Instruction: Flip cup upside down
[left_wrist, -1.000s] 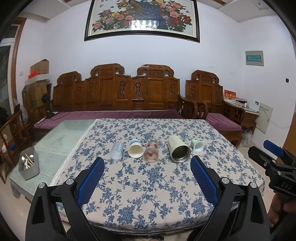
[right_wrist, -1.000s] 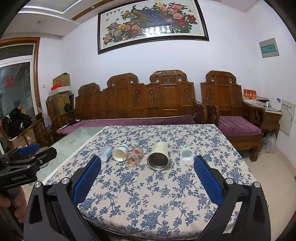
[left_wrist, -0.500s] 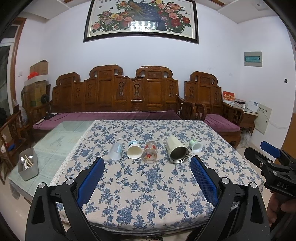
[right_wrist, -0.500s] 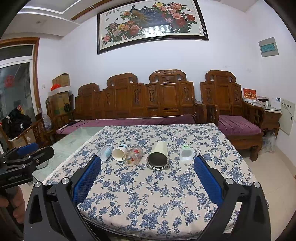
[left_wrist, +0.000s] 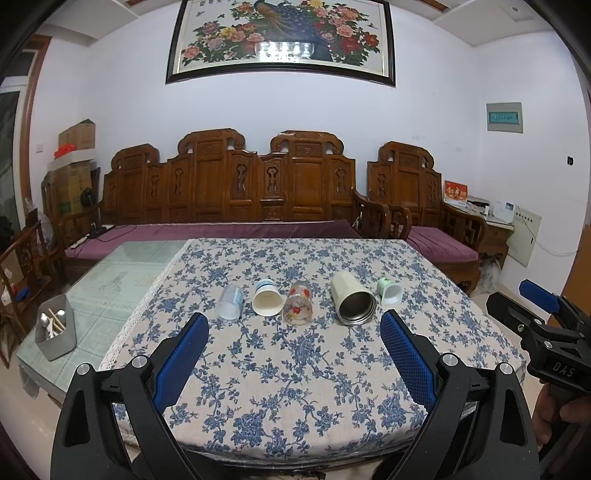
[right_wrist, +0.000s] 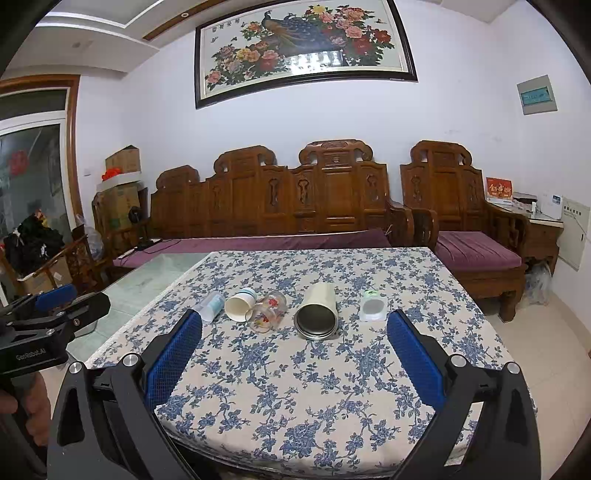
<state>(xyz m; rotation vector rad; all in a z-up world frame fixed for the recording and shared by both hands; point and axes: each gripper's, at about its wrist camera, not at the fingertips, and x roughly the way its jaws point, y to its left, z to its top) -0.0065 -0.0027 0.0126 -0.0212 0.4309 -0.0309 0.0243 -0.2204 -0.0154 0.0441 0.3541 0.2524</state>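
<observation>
Several cups lie on their sides in a row on the floral tablecloth (left_wrist: 295, 369): a clear plastic cup (left_wrist: 230, 302), a white paper cup (left_wrist: 266, 298), a flowered glass (left_wrist: 297, 303), a cream metal tumbler (left_wrist: 352, 303) and a small green-and-white cup (left_wrist: 389, 291). The right wrist view shows the same tumbler (right_wrist: 317, 312), glass (right_wrist: 269, 311) and paper cup (right_wrist: 240, 305). My left gripper (left_wrist: 293, 350) is open and empty, short of the row. My right gripper (right_wrist: 293, 350) is open and empty, also short of it.
A grey utensil box (left_wrist: 56, 328) stands on the bare glass tabletop at the left. A carved wooden bench (left_wrist: 236, 195) and a chair (left_wrist: 424, 206) stand behind the table. The right gripper shows at the right edge of the left wrist view (left_wrist: 546, 332).
Both views have shifted only slightly; the cups sit a little higher in the left wrist view. Both grippers stay open and nothing on the table has moved.
</observation>
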